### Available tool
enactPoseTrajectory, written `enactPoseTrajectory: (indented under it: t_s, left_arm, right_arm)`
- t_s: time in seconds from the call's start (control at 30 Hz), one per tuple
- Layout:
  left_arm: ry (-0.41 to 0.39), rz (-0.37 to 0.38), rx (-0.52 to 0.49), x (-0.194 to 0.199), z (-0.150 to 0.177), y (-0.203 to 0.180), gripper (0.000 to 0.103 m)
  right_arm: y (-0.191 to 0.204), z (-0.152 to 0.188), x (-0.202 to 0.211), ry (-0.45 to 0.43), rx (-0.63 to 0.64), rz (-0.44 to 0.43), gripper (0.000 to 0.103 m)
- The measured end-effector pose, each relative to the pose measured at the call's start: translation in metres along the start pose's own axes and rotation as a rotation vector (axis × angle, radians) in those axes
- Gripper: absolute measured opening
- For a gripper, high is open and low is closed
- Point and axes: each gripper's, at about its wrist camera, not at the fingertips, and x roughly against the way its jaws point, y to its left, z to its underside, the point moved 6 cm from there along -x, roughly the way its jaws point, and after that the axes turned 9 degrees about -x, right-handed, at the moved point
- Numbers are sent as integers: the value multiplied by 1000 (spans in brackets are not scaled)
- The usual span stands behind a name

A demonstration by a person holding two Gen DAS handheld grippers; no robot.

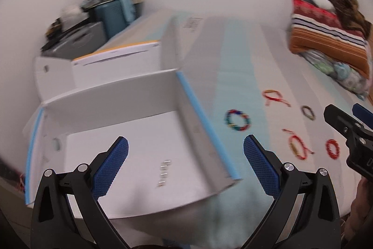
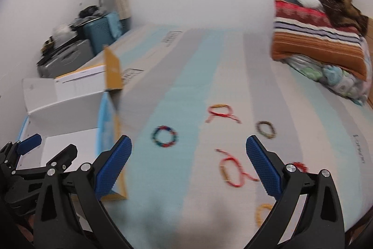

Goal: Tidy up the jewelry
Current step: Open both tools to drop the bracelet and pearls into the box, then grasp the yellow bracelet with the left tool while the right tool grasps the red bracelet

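Several bracelets lie on the striped mattress [image 2: 177, 95]: a multicoloured bead ring [image 1: 237, 120] [image 2: 164, 136], a red-and-gold cord bracelet [image 1: 275, 97] [image 2: 221, 112], a dark bead ring [image 1: 307, 112] [image 2: 265, 129], a second red cord bracelet [image 1: 297, 147] [image 2: 233, 173], a red bead ring [image 1: 333, 148] [image 2: 299, 166] and a gold one [image 2: 263, 214]. An open white box [image 1: 139, 151] [image 2: 70, 139] with blue edges stands on the left. My left gripper [image 1: 186, 162] is open and empty above the box's near edge. My right gripper [image 2: 188, 163] is open and empty, above the bracelets.
A second white and orange box [image 1: 116, 55] [image 2: 81, 78] stands behind the first. Folded quilts and a pillow [image 1: 331, 39] [image 2: 319, 43] are piled at the far right. Suitcases and clutter [image 1: 93, 22] stand against the wall at left. The mattress edge is close in front.
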Motion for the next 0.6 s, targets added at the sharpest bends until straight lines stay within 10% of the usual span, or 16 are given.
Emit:
enactPoseTrajectory:
  t_s: [0.6]
  left_arm:
    - [-10,242,-179,-35,1,-175,97]
  right_arm:
    - [-209,17,-15,17,-240,213,95]
